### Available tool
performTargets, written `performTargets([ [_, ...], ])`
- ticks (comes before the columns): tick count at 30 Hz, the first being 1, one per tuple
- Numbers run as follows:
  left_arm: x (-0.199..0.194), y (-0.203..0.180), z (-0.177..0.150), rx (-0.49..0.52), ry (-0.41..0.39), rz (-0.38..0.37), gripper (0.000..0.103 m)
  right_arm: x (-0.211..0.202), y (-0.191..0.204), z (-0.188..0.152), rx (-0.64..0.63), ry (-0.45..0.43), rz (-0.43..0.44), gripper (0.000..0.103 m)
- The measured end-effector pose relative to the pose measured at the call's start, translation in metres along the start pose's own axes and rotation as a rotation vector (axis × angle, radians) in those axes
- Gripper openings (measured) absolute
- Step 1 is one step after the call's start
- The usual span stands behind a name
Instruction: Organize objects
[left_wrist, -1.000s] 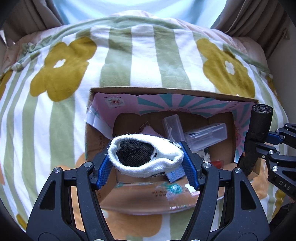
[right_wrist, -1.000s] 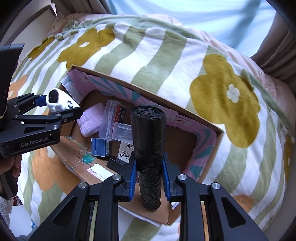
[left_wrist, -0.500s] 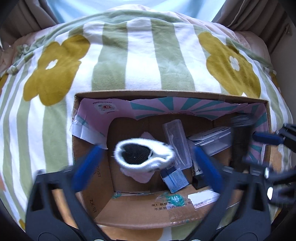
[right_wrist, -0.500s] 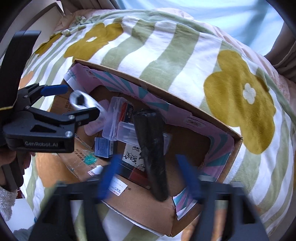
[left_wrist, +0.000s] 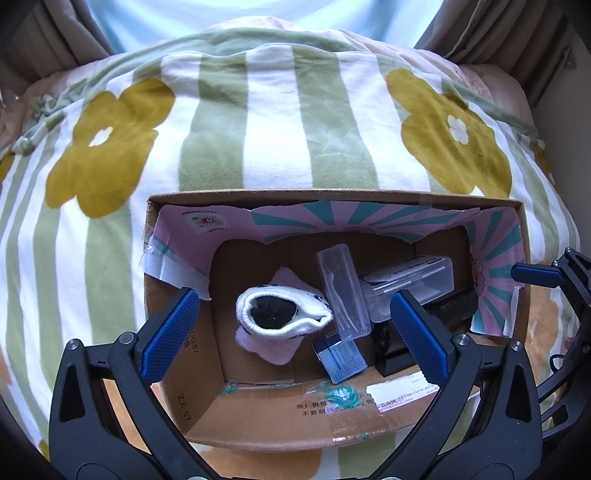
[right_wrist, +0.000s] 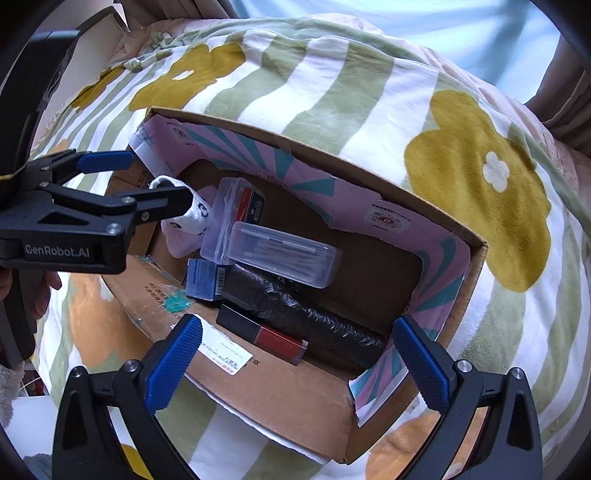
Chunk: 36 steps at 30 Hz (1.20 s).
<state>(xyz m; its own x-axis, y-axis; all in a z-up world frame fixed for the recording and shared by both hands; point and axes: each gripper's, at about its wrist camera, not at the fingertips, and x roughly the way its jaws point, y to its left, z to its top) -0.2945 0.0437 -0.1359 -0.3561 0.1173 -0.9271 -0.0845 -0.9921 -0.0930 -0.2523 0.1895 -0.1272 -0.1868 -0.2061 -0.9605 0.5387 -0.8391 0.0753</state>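
One cardboard box (left_wrist: 258, 417) on striped flowered blanket (left_wrist: 273, 122), curtains (left_wrist: 51, 40) behind

Flowered striped blanket (left_wrist: 273, 122) (green, white), brown curtains (left_wrist: 491, 33), pale daylight behind.

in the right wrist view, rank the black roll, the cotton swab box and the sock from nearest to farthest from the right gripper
1. Black roll: lying in the cardboard box, just ahead of the right gripper.
2. Cotton swab box: mid-box, behind the roll.
3. Sock: far left corner, by the left gripper.
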Motion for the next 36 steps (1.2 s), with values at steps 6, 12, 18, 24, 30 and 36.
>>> performTargets([
  [6, -0.026, -0.004, -0.007, 0.001, -0.026, -0.014, 0.103, -0.023, 0.006, -0.005, 0.024, -0.027, -0.001, 0.103],
  [12, -0.078, -0.008, -0.013, 0.016, -0.069, -0.039, 0.103, -0.066, 0.015, -0.012, 0.073, -0.063, -0.004, 0.103],
  [18, -0.141, -0.01, -0.03, 0.024, -0.111, -0.044, 0.103, -0.119, 0.025, -0.032, 0.164, -0.119, -0.01, 0.103],
  [24, -0.201, -0.007, -0.066, 0.019, -0.148, -0.035, 0.103, -0.164, 0.043, -0.067, 0.284, -0.169, -0.046, 0.103],
  [30, -0.236, -0.002, -0.117, 0.007, -0.155, -0.02, 0.103, -0.188, 0.061, -0.112, 0.378, -0.195, -0.103, 0.103],
  [36, -0.242, -0.002, -0.164, -0.007, -0.139, -0.02, 0.103, -0.194, 0.077, -0.141, 0.415, -0.204, -0.148, 0.103],
])
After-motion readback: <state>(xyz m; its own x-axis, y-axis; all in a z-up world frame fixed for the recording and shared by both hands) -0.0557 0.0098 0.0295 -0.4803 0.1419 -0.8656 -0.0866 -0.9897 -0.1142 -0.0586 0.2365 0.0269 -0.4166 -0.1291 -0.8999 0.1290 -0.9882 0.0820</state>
